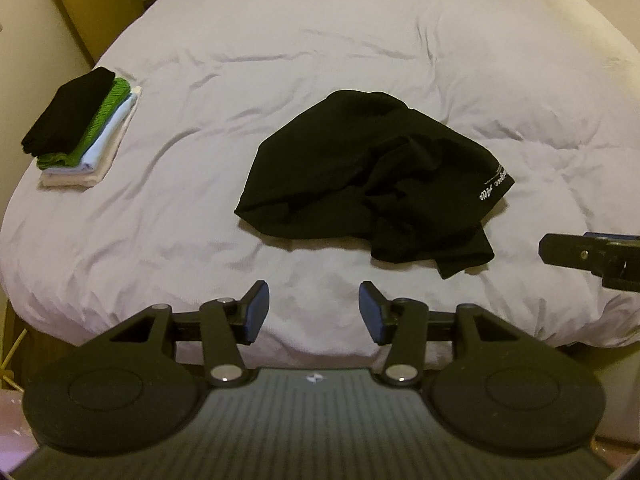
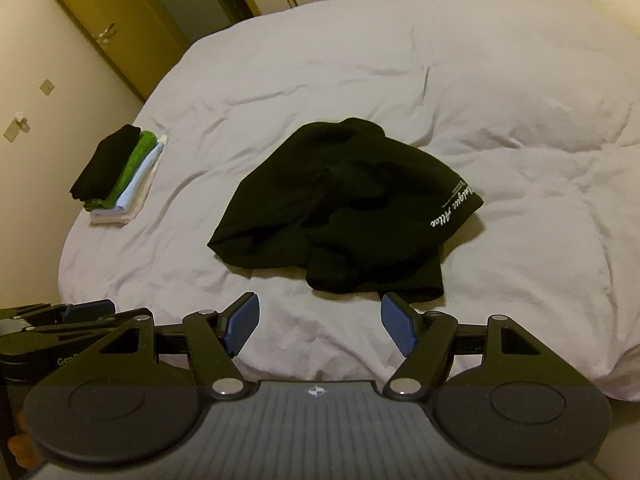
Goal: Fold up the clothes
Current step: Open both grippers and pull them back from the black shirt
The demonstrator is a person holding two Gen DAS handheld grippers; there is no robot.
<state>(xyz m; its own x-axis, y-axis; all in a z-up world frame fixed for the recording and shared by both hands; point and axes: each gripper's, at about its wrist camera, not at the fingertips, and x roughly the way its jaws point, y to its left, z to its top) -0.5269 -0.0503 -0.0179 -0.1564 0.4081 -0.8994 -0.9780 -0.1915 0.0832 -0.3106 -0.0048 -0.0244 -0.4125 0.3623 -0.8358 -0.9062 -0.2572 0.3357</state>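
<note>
Black cloth, crumpled: a black garment lying in a loose heap near the middle of the bed, unfolded, with creases running through its right half. Showing white script lettering along its right corner (too small and skewed to read fully). Trailing a lower flap toward the near edge of the bed.

Resting on a pale, wrinkled duvet covering the whole bed. Sitting well apart on the left side of the bed, a folded stack: black on top, then green, light blue and white layers stepping out beneath it.

Hovering over the near edge of the bed, the left hand-held gripper, blue pads spread wide apart and holding nothing, pointing toward the garment without touching it. Hovering likewise, the right hand-held gripper, pads standing equally wide apart and empty, the right pad lying just beside the garment's nearest hem in the right wrist view. Appearing side-on at the right border of the left wrist view, the right one again; appearing at the lower left of the right wrist view, the left one again.

Standing beyond the bed at the upper left, a yellowish door with a metal handle.
</note>
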